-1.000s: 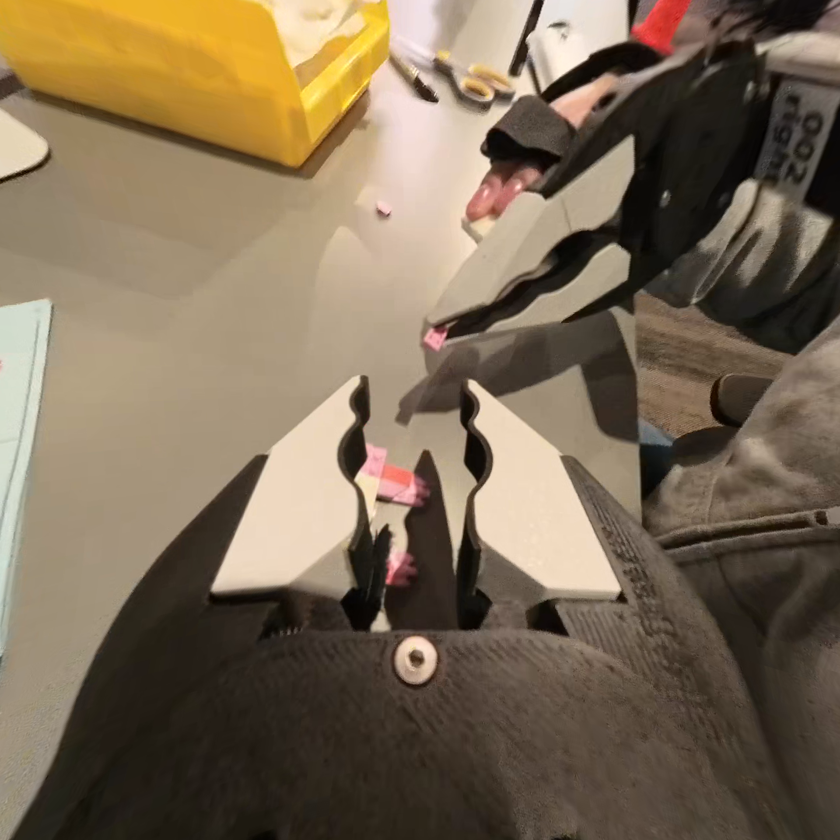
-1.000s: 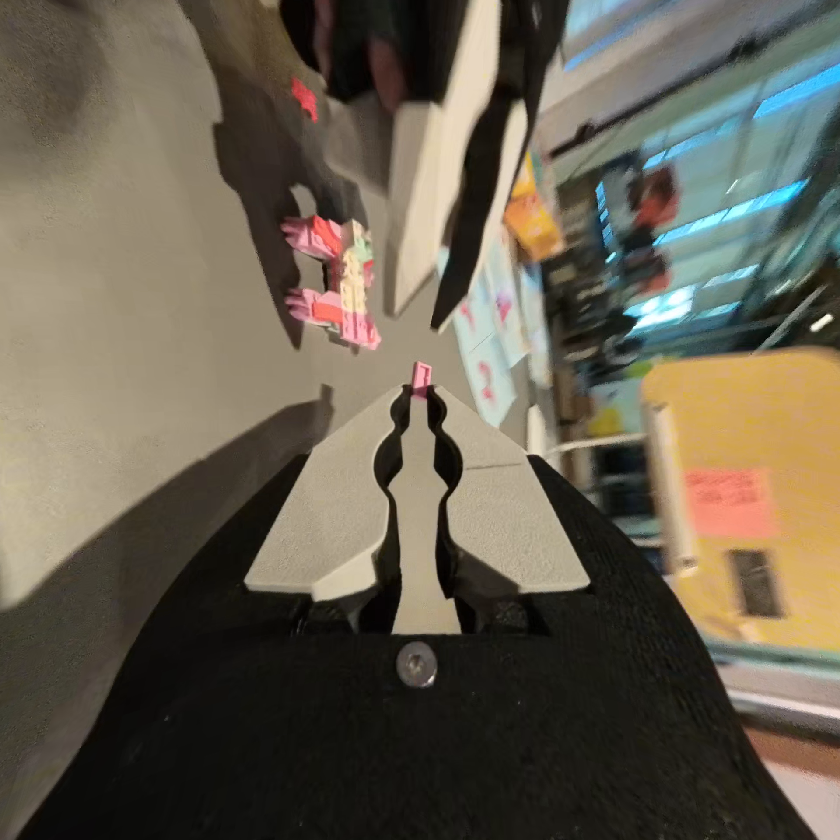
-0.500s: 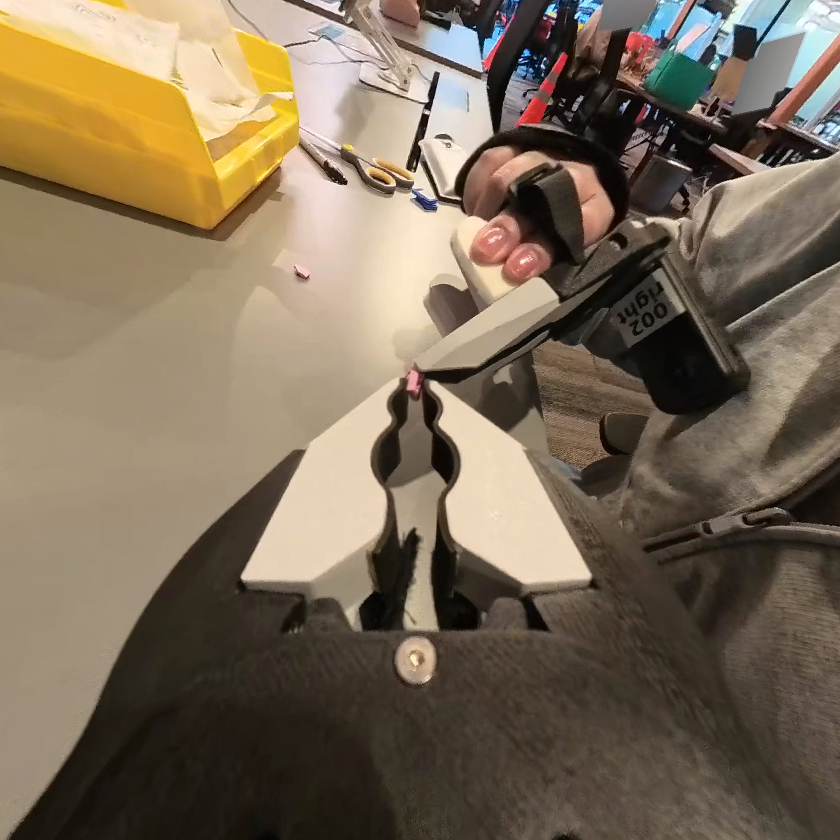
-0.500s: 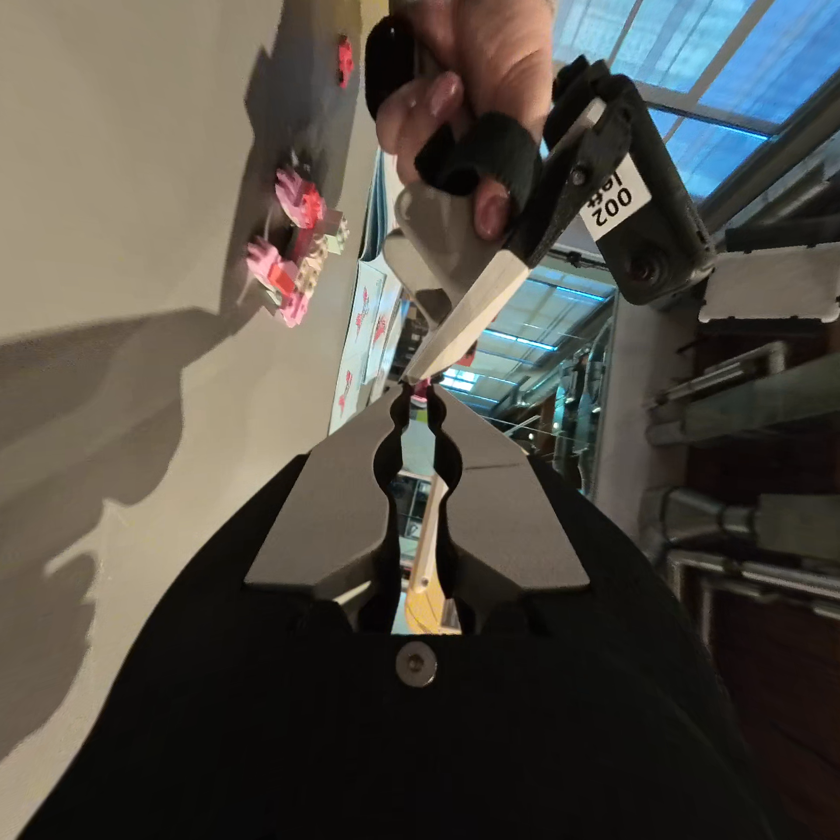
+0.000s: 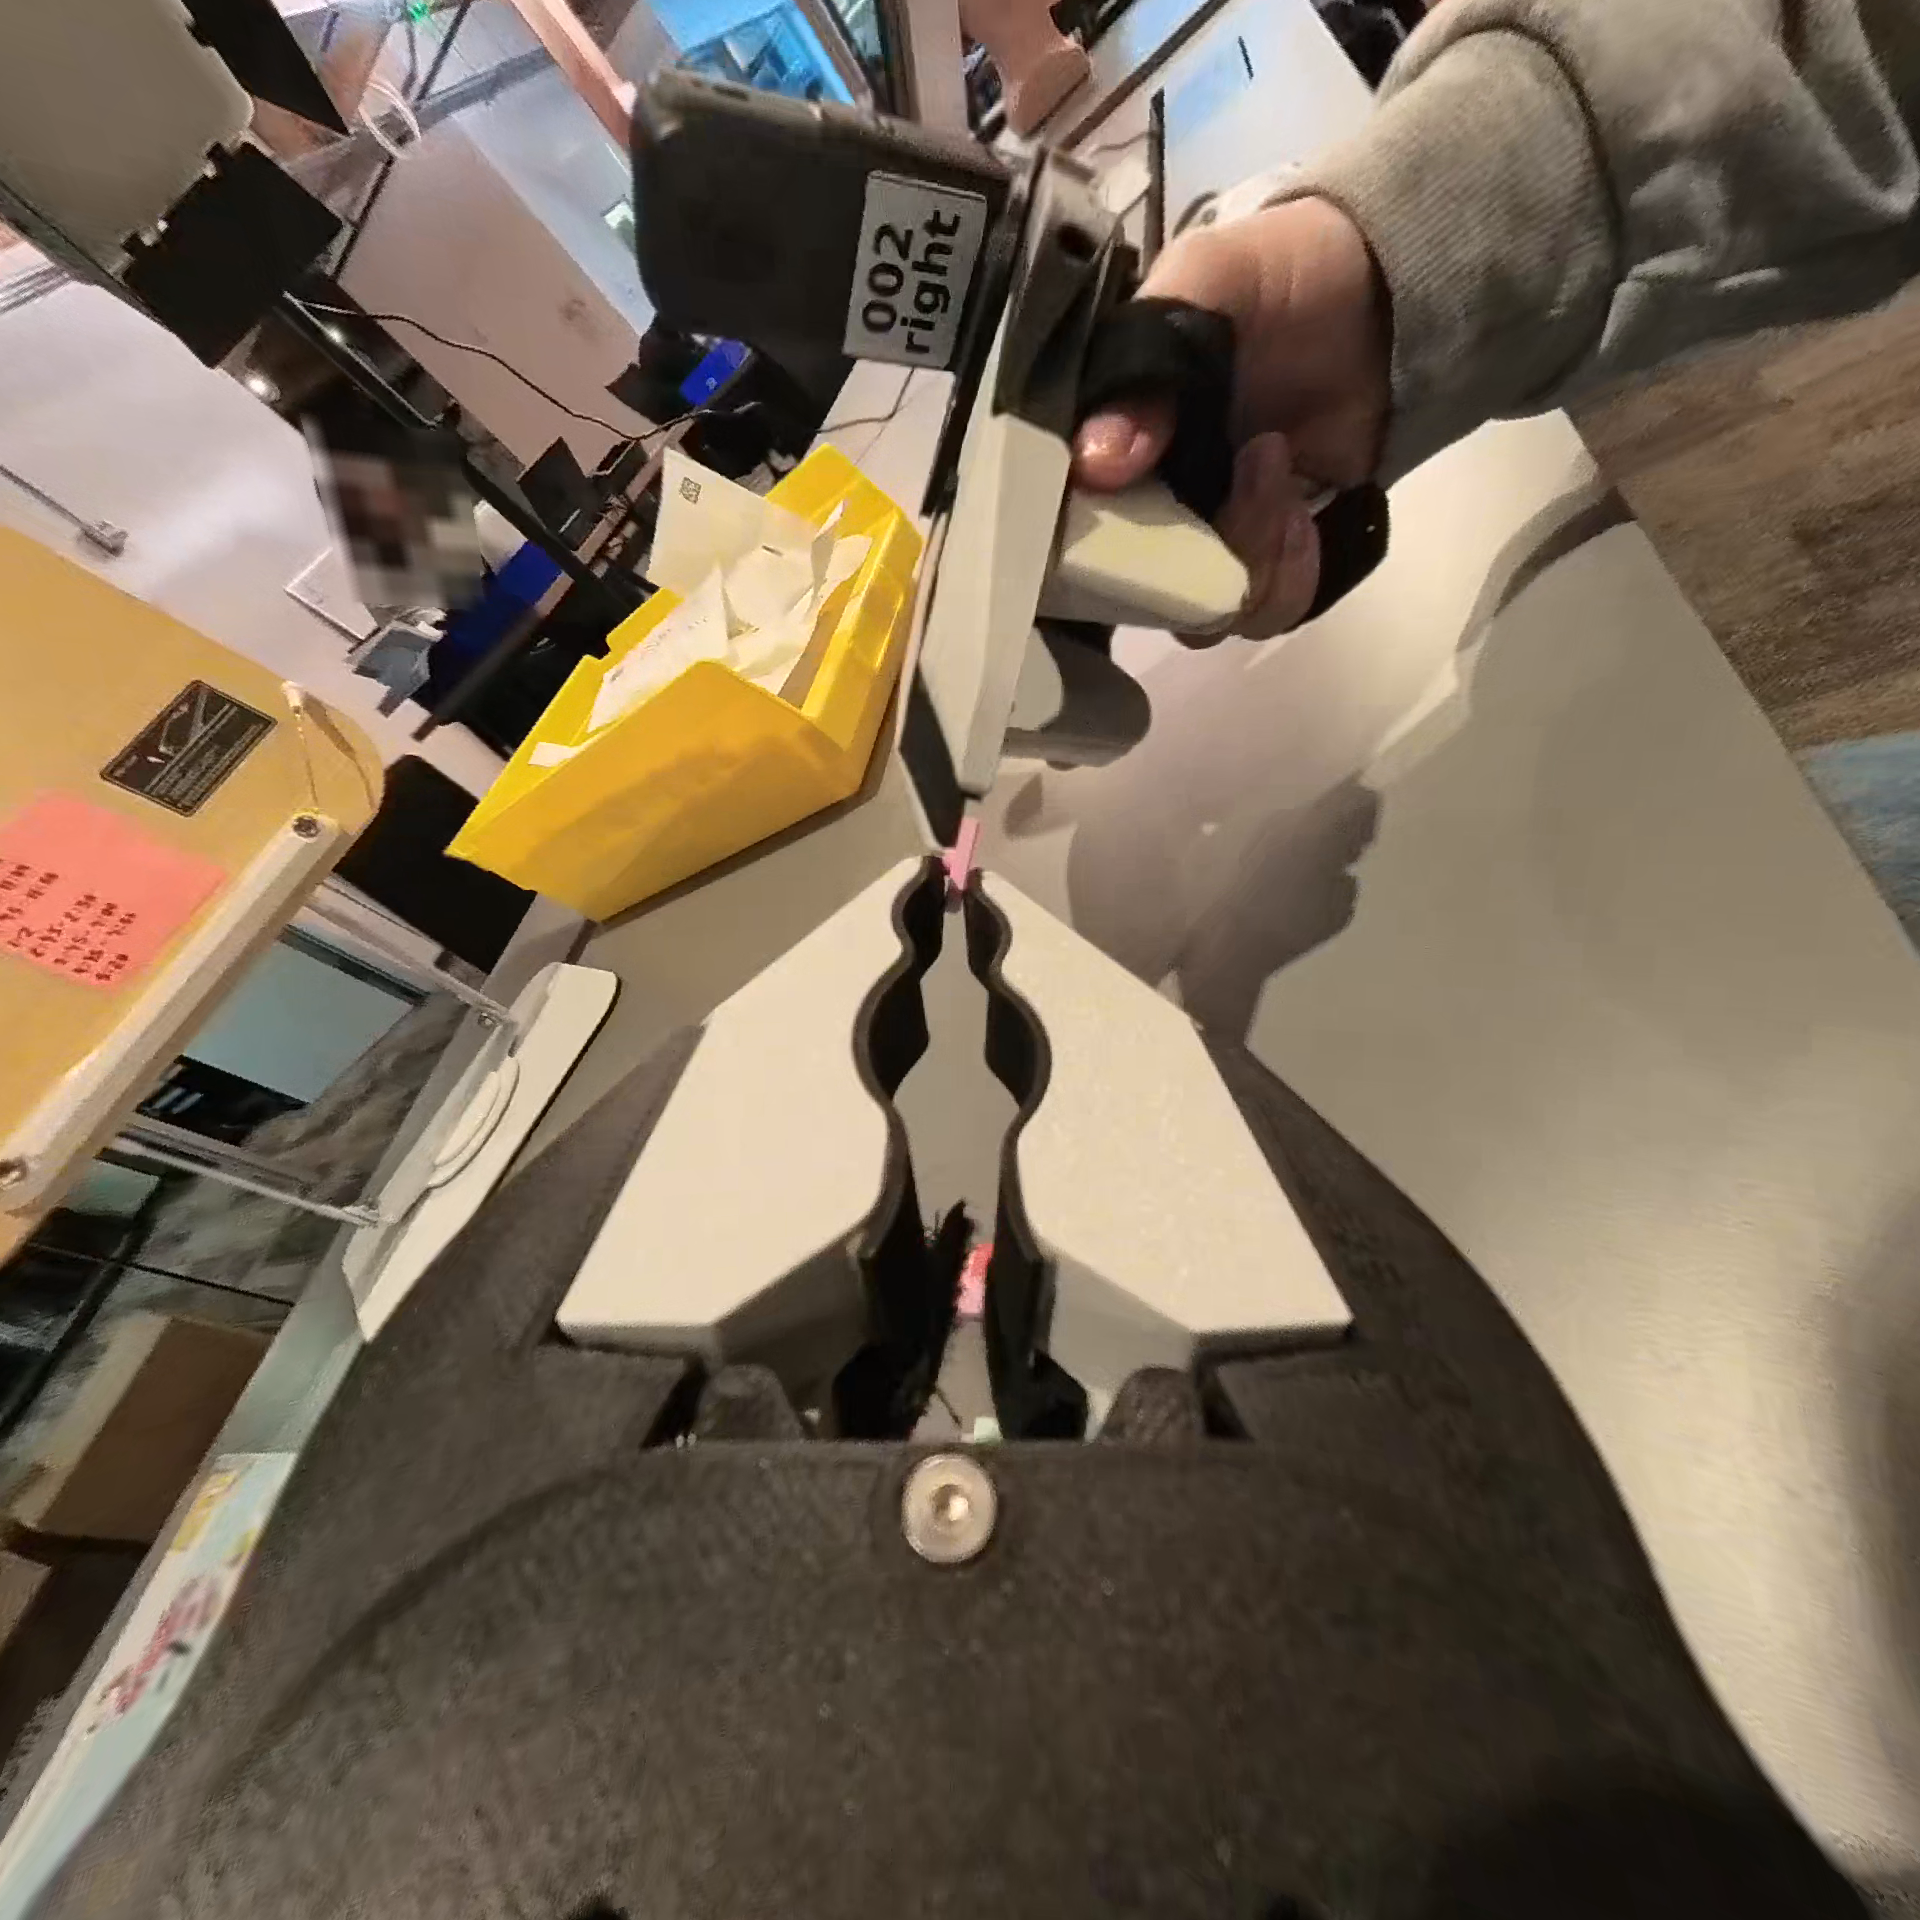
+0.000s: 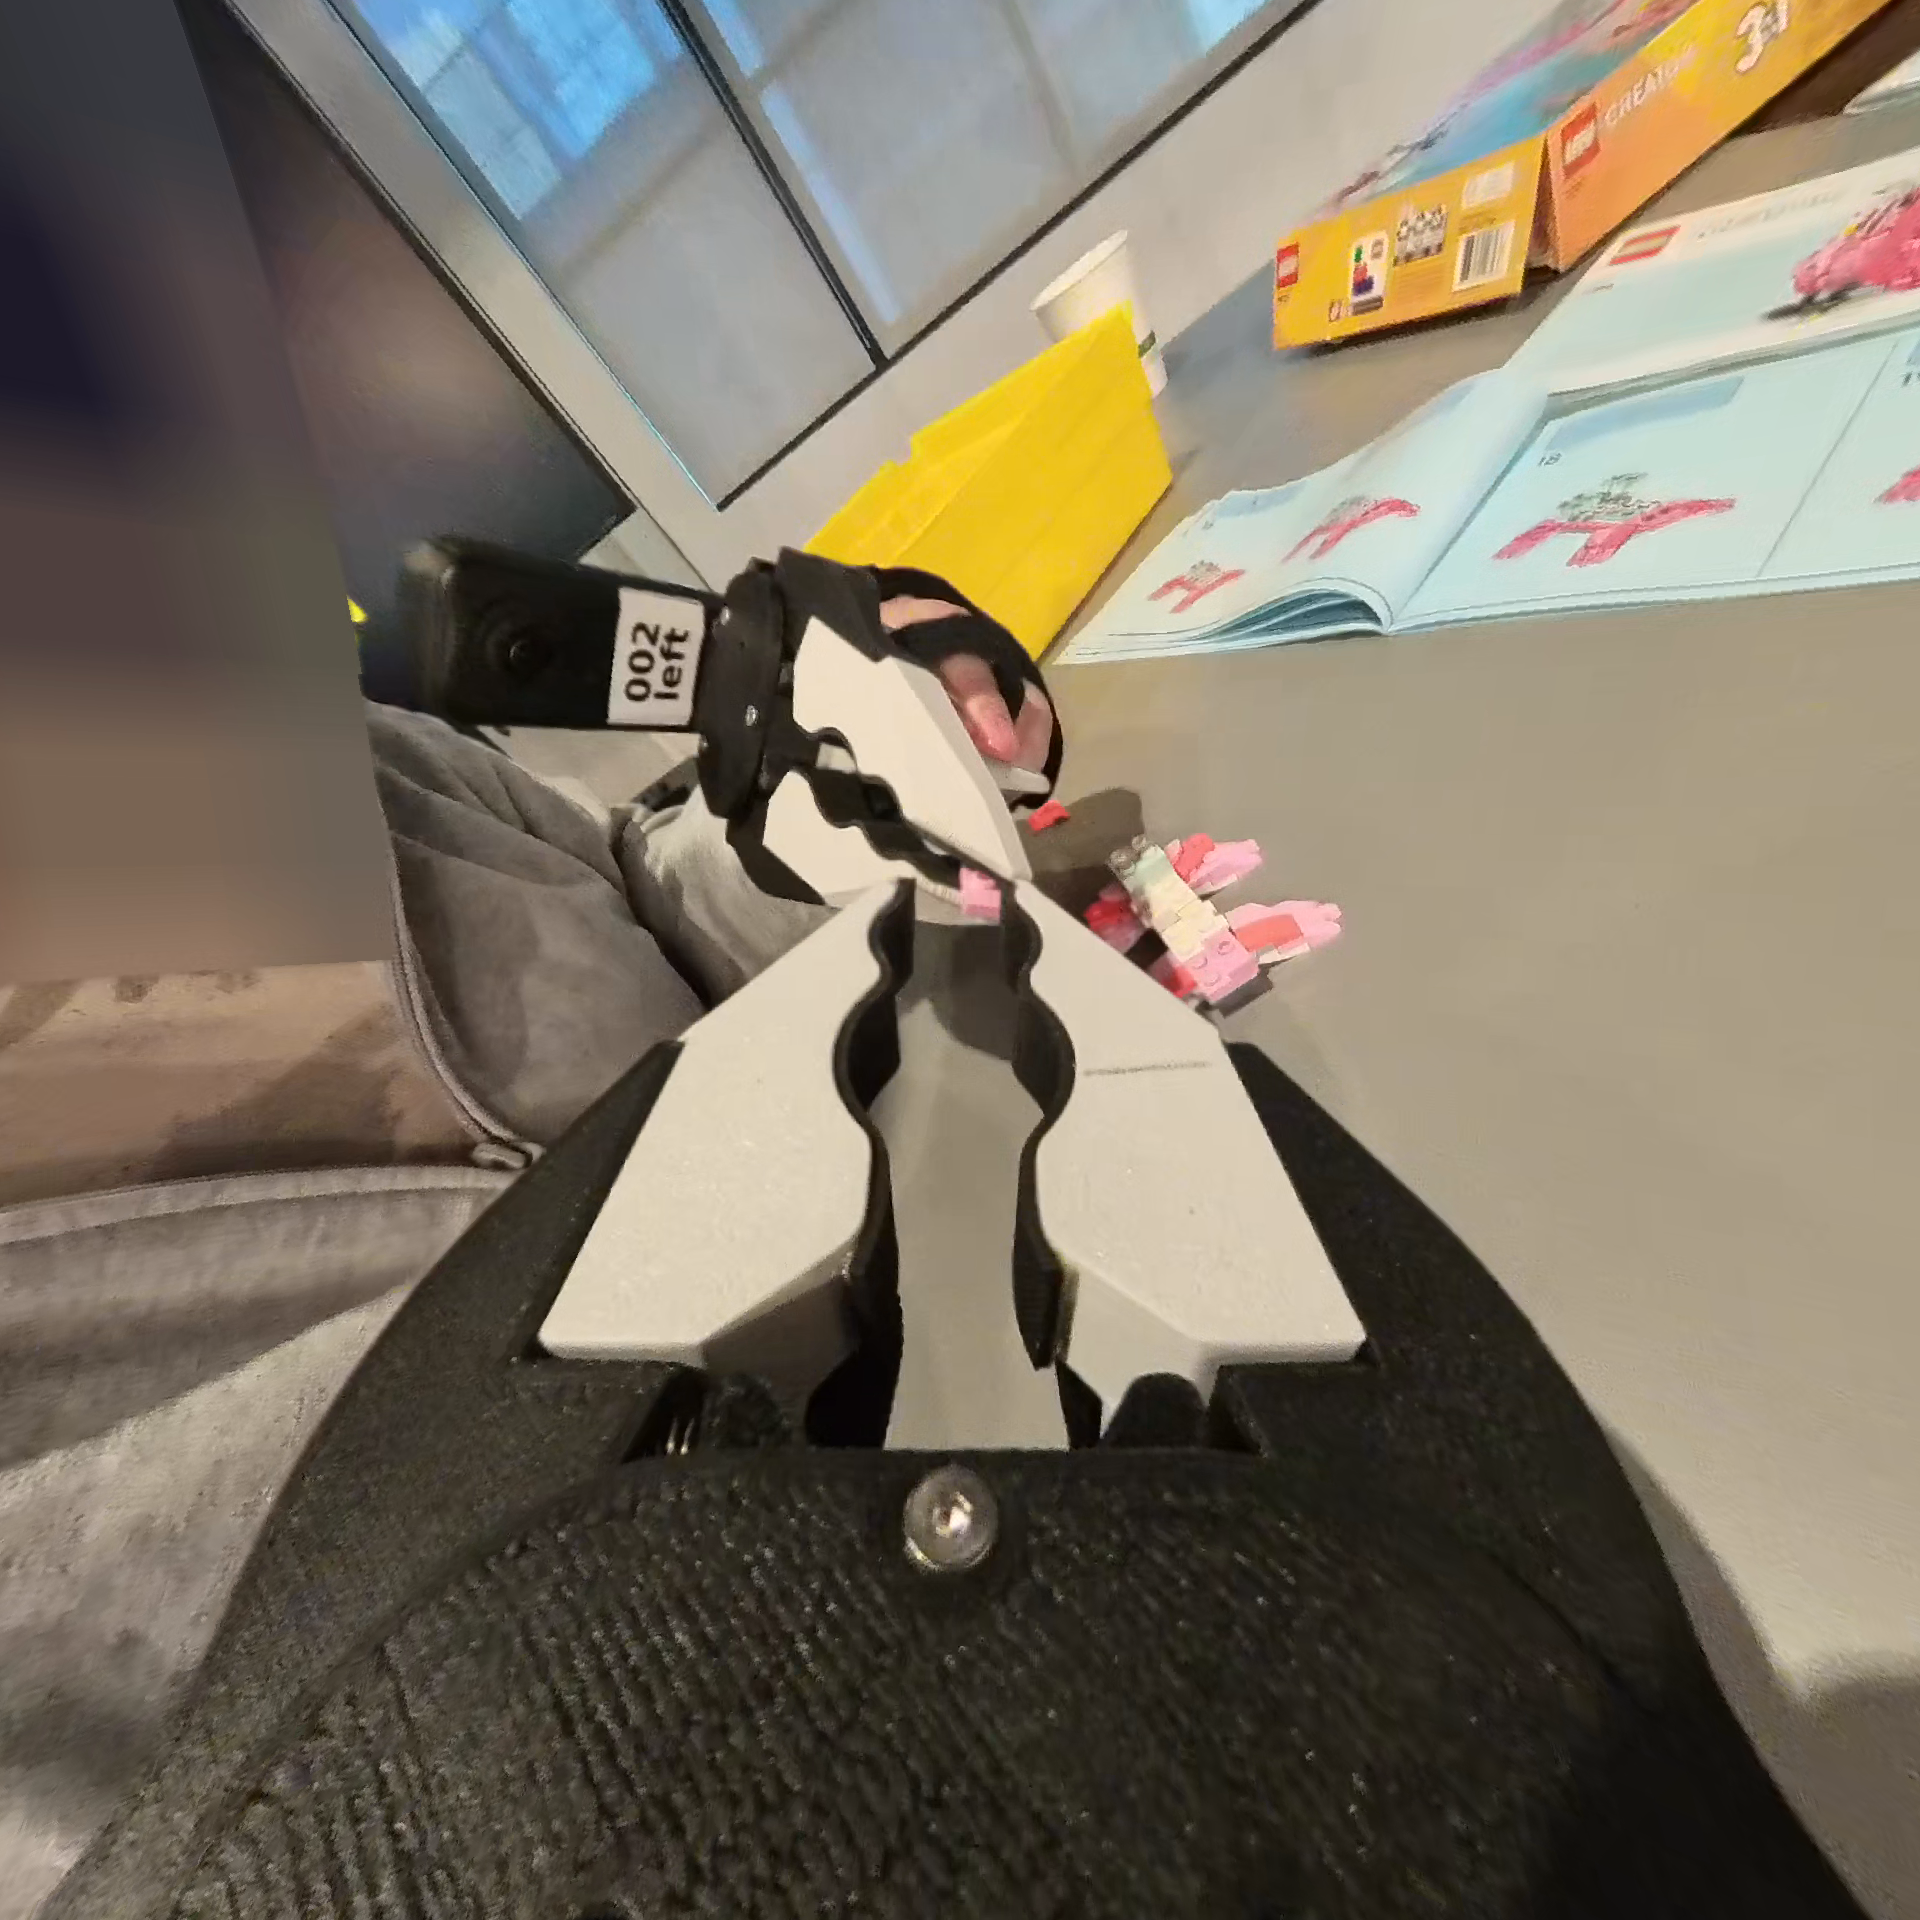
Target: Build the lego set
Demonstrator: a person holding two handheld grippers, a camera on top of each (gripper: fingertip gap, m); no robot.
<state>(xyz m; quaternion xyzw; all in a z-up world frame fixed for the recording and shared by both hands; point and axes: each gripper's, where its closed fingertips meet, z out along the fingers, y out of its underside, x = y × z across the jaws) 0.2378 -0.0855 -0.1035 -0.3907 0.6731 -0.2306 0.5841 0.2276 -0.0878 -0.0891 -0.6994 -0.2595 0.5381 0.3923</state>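
Observation:
My left gripper [image 5: 958, 883] is shut on a small pink lego piece [image 5: 966, 847], pinched at its very fingertips and held above the grey table [image 5: 1507, 935]. My right gripper [image 5: 961, 800] comes down from above and meets it tip to tip. In the right wrist view my right gripper [image 6: 958, 899] stands open, with the pink piece [image 6: 982, 894] between its fingertips and a clear gap on the left side. The left gripper [image 6: 987, 868] grips that piece there. The pink, red and white lego model [image 6: 1205, 925] lies on the table [image 6: 1558, 831] just beyond.
A loose red piece [image 6: 1047, 818] lies near the model. An open instruction booklet [image 6: 1558, 499], a lego box [image 6: 1455, 229], a paper cup [image 6: 1091, 301] and a yellow bin [image 6: 1029, 499] stand farther back. The bin with paper [image 5: 707, 748] and a yellow case [image 5: 135, 831] are at the left. Less than 4 cm separates the two grippers' tips.
A second ago my right gripper held the pink piece and my left was open over the model. The left rose and shut on the piece; the right has now opened.

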